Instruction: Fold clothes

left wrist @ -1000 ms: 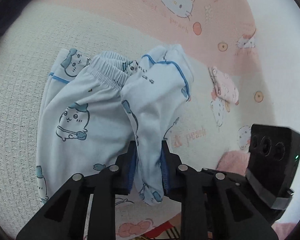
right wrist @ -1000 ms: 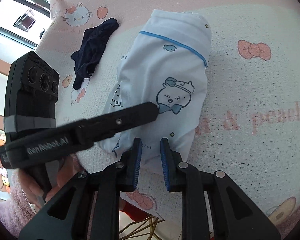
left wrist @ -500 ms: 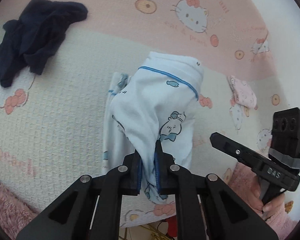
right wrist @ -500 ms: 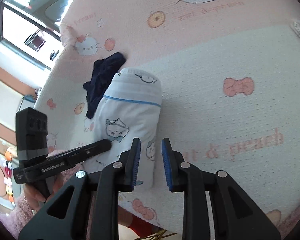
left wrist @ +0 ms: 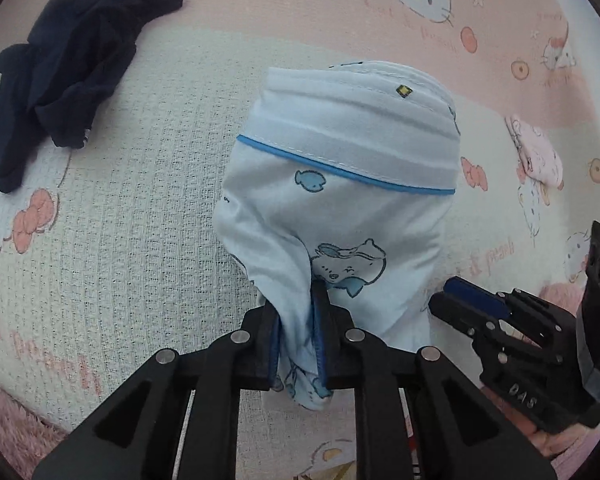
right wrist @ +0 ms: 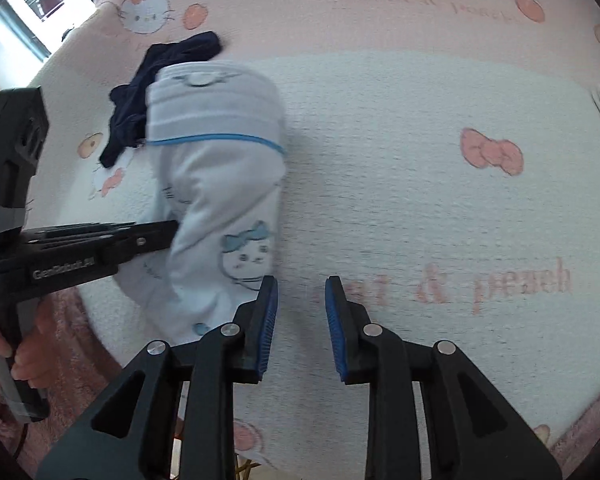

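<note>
The left gripper [left wrist: 298, 344] is clamped on a bunched fold of the light blue pyjama bottoms [left wrist: 340, 216], with fabric pinched between its blue-lined fingers [left wrist: 274, 344] and a little tail of printed cloth hanging out below them. From that pinch the garment rises and spreads away from the camera, its wide white cuff band edged with a blue piping line, and cartoon animals and a small fish printed on the pale cloth. The bottoms lie in a folded bundle on a cream and pink Hello Kitty blanket [left wrist: 140, 200] with a waffle texture. Just to the right of the bundle in the left wrist view sits the right gripper [left wrist: 460, 300], one blue pad showing, held by a hand that is only partly visible at the frame's lower right. In the right wrist view the right gripper [right wrist: 302, 316] has its jaws apart and holds nothing; its left finger [right wrist: 266, 320] is just beside the near edge of the pyjama bottoms [right wrist: 220, 208], whether touching cannot be told. The left gripper [right wrist: 156, 236] reaches into the bundle from the left there. A crumpled dark navy garment [left wrist: 68, 68] lies well apart on the blanket, beyond the bundle to the left. A small folded pink cloth [left wrist: 540, 156] rests near the blanket's right side.
</note>
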`<action>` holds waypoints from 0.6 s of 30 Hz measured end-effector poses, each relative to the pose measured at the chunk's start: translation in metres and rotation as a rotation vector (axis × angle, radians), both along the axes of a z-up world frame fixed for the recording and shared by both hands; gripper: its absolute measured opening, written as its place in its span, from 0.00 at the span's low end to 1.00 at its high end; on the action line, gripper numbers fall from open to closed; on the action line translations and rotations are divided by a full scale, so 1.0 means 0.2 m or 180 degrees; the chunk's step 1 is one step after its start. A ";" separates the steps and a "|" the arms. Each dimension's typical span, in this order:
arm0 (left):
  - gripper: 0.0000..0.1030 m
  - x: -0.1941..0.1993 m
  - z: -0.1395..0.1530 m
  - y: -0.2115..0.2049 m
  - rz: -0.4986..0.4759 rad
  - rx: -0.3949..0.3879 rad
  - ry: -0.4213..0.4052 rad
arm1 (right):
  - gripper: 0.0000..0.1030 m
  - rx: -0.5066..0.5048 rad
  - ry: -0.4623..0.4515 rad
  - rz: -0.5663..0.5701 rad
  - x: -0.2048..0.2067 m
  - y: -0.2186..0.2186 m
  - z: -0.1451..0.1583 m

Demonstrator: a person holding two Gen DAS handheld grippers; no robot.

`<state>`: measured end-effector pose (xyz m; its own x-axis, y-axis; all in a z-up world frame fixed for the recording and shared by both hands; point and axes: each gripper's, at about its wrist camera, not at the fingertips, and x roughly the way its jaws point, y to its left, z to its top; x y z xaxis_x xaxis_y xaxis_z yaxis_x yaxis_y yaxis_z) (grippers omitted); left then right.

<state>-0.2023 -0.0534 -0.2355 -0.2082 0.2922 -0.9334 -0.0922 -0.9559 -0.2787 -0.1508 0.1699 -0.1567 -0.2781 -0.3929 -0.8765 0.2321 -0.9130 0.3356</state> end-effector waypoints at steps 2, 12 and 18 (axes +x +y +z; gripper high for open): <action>0.24 0.02 0.04 -0.04 0.0051 -0.0036 -0.0027 | 0.25 -0.0174 -0.0055 -0.0122 -0.02 0.07 0.01; 0.50 0.27 0.25 -0.11 0.0043 -0.0304 0.0344 | 0.27 -0.0432 0.0177 0.0624 0.09 -0.16 0.10; 0.41 0.23 0.01 0.03 -0.0227 -0.0915 -0.0196 | 0.26 -0.0101 -0.0012 0.0125 -0.01 -0.05 0.00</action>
<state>-0.1570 -0.0469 -0.2344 -0.1371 0.0259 -0.9902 -0.1533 -0.9882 -0.0046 -0.1523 0.1598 -0.1561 -0.2587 -0.4311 -0.8644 0.2661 -0.8921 0.3652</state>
